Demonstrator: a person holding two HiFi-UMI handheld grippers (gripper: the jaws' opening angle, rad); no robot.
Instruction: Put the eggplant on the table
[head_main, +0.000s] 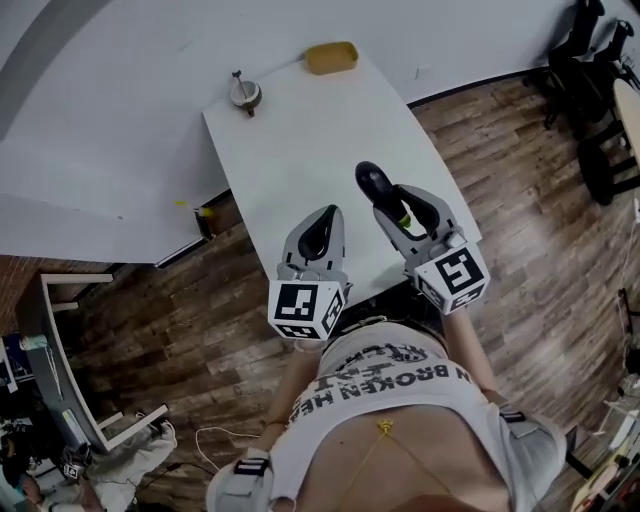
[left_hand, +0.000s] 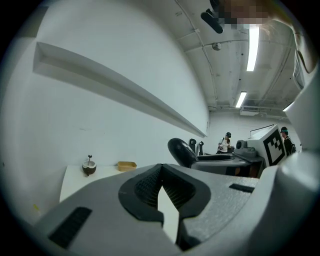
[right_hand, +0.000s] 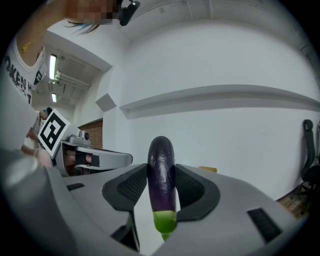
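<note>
Right at the near end of the white table (head_main: 300, 130) the person stands with both arms stretched forward, a gripper in each hand, the two side by side and pointing away from the body, almost level with their noses tipped a touch down. The right gripper (head_main: 385, 200) reaches a little further over the tabletop than the left gripper (head_main: 318, 235). Its pads (right_hand: 131, 187) are clamped on the eggplant (right_hand: 161, 170) from both sides: the dark purple body juts out past the jaw tips and the green stem end (right_hand: 165, 220) points back toward the hand. The eggplant is carried in the air over the near part of the table, not resting on it. The left gripper holds nothing, with its jaws brought together and the tips meeting. Each gripper's marker cube (head_main: 306, 308) sits at its rear, close against the person's shirt. At the far end of the table, well away from both grippers, lie a yellow tray (head_main: 331, 57) and a brown bowl-shaped thing (head_main: 244, 93) — the wooden floor (head_main: 520, 170) shows on either side.
</note>
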